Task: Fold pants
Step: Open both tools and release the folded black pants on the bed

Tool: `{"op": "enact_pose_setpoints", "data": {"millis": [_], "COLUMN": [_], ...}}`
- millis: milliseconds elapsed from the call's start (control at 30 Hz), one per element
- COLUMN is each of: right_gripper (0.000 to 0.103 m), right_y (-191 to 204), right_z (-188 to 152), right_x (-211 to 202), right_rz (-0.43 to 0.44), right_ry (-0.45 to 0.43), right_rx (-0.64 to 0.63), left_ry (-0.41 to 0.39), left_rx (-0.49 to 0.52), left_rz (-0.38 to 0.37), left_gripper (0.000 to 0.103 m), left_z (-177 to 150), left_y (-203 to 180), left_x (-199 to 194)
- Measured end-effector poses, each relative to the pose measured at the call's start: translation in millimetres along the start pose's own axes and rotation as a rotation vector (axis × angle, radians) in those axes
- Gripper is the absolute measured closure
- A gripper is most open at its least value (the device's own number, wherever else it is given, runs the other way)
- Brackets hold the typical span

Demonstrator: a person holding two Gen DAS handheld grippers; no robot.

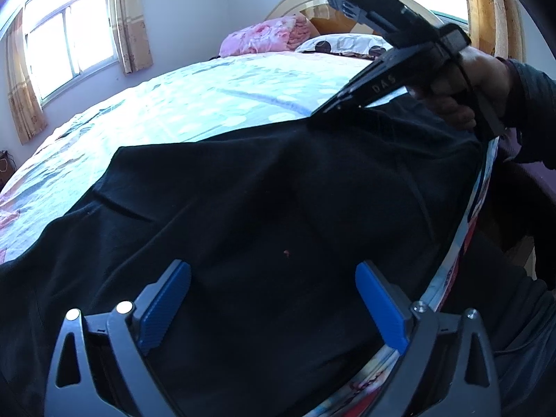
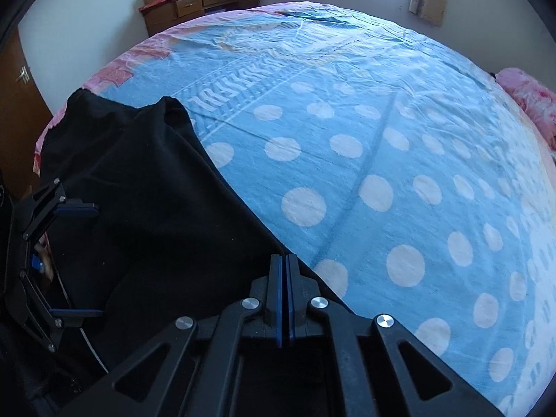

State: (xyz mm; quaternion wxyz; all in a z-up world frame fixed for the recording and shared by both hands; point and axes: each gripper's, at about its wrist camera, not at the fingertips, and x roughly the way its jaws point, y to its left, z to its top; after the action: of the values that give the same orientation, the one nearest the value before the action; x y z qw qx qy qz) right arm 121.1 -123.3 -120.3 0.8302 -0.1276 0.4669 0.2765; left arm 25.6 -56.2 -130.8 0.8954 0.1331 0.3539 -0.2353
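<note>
Right wrist: dresser (image 2: pixel 199 8) beyond bedsheet (image 2: pixel 382 160).

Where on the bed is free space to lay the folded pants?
The blue white-dotted sheet is bare between the black pants, the pink blanket and the far window wall. The near edge is crowded: pants and both grippers.

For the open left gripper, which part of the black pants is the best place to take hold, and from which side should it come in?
Probably the near hem of the black pants, along the bed edge under the left gripper. That border lies flat and loose beside the sheet, so coming in low from the person's side lets one finger slide beneath. The right gripper is shut at the opposite border, though whether it pinches cloth is unclear.
</note>
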Motion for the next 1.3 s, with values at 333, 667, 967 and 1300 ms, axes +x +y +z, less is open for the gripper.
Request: {"op": "enact_pose_setpoints", "data": {"millis": [333, 667, 967, 1300], "right_gripper": [0.068, 0.068, 0.068, 0.068], "right_y": [-22.5, -52.8, -24.0, -15.5], "right_z": [-46.6, -77.7, -115.6, -177.5], "right_x": [-65.3, -71.1, -110.3, -92.6], "right_rz": [-0.030, -0.082, -0.120, -0.029], "right_ry": [-0.042, -0.083, -0.107, -0.083], "right_rx": [0.127, 0.294, 0.346, 0.484], "left_ry": [-0.012, -0.014, -0.018, 0.149], "left_rx": [-0.083, 0.024, 0.049, -0.165], "left_rz": [-0.036, 0.003, 0.070, 0.092], "left_gripper": [0.005, 0.000, 0.000, 0.000], "left_z": [5.5, 11.4, 62.4, 88.7], "left_y": [8.2, -12.3, 29.7, 111.3], "left_x": [-6.5, -13.8, -12.4, 62.8]}}
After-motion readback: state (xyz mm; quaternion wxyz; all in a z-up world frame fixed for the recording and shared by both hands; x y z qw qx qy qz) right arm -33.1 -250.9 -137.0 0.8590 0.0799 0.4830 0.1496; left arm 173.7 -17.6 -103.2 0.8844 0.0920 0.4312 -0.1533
